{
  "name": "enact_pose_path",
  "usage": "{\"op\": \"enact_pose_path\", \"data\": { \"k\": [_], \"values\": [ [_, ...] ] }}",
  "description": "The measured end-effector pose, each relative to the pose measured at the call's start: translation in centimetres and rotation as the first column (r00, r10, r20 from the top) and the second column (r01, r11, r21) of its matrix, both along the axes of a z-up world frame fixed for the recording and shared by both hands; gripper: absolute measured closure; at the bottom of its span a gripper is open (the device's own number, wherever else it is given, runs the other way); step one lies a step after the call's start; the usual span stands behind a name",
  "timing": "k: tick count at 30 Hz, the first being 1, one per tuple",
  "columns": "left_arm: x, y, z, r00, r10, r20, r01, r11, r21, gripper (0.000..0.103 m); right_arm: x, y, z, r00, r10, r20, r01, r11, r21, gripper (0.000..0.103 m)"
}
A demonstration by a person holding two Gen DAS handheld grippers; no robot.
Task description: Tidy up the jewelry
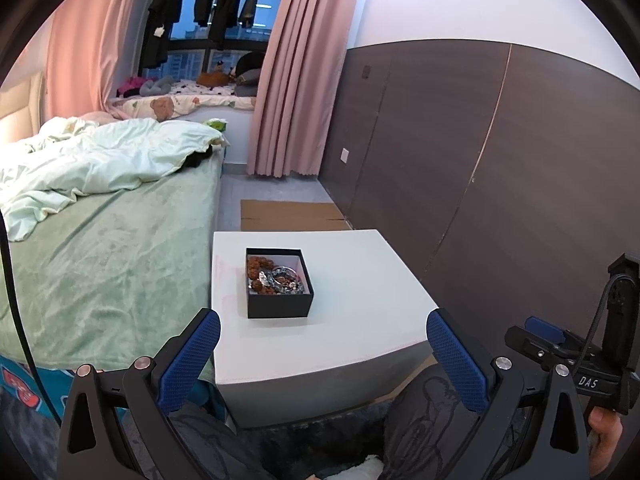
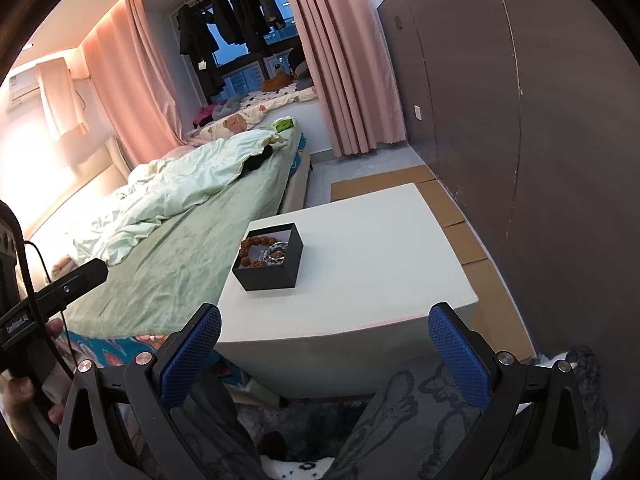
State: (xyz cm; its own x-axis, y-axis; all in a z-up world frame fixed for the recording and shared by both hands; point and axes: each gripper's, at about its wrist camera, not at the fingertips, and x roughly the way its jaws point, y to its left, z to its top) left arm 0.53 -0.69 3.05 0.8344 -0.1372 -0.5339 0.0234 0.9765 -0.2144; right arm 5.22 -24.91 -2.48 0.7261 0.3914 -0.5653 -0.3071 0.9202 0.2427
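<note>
While both claws hang short of the white table, the left gripper and right gripper stand with fingers wide apart, holding nothing. On the table sits an open black box, lidless. Inside lie a brown bead bracelet and silvery jewelry, heaped together.

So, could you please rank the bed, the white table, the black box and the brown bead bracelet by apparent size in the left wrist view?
1. bed
2. white table
3. black box
4. brown bead bracelet, lying inside the box

The table's nearness to the camera enlarges it, yet the bed still looks larger.
</note>
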Motion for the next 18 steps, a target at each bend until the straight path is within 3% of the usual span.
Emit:
{"op": "enact_pose_path", "data": {
  "k": [18],
  "values": [
    [-0.07, -0.05, 0.03, 1.0, 0.0, 0.008, 0.0, 1.0, 0.004, 0.0, -0.09, -0.42, 0.25, 1.0, -0.027, -0.001, 0.027, 1.0, 0.001, 0.0]
  ]
}}
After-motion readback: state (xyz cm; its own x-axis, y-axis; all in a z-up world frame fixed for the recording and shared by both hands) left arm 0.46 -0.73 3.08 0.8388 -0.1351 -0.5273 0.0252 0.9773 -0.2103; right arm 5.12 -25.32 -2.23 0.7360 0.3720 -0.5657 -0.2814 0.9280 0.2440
